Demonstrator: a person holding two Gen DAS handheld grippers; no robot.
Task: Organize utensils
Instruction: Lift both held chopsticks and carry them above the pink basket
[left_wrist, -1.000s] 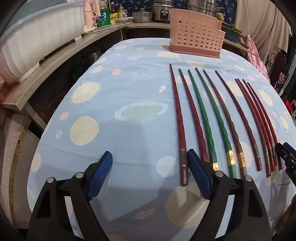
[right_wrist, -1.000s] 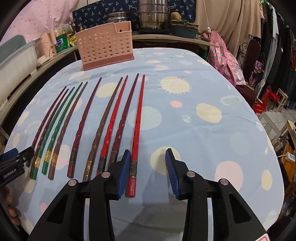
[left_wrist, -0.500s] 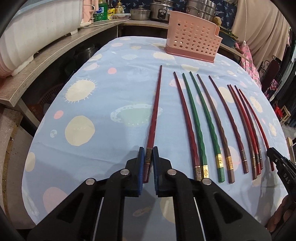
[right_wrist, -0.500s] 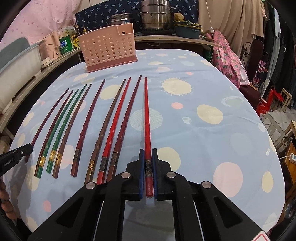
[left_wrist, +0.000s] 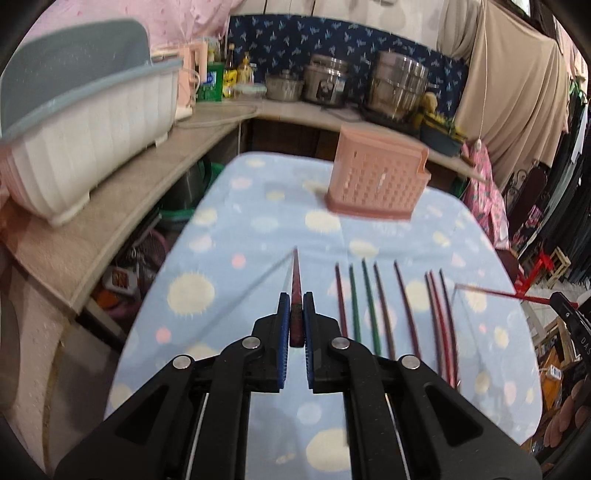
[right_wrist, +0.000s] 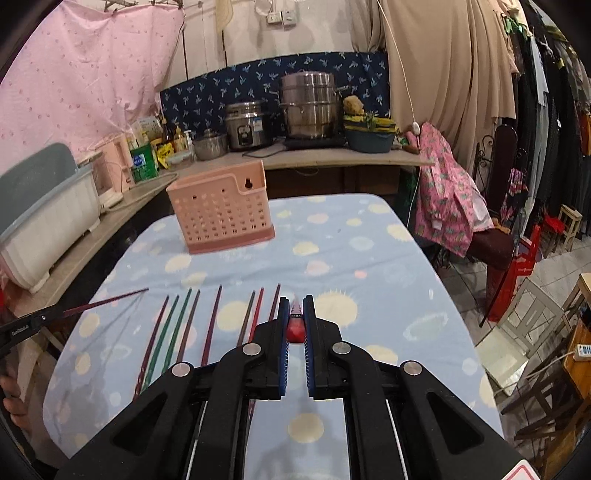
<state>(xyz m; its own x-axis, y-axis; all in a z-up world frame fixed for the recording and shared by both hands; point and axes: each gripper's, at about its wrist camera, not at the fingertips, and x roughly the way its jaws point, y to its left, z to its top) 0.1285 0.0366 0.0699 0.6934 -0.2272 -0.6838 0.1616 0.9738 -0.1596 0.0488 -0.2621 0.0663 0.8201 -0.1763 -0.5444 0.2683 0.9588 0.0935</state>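
soft, even indoor light, moderately bright; no harsh glare. strong fisheye bending and dark vignette at the corners. motion blur in the left wrist view over the pink basket (left_wrist: 378, 181) and chopsticks on the worktop (left_wrist: 236, 236); right wrist view sharper. faint, diffuse shadows beneath the lifted chopsticks.

Table (right_wrist: 369, 258) is covered by a light blue cloth (left_wrist: 258, 229) printed with pale yellow and pink spots. A pink perforated utensil holder (right_wrist: 221, 214) stands upright at upper centre of the surface. Eight chopsticks (right_wrist: 212, 321) lie side by side lower left in the right wrist view: dark red, green, brown, red.
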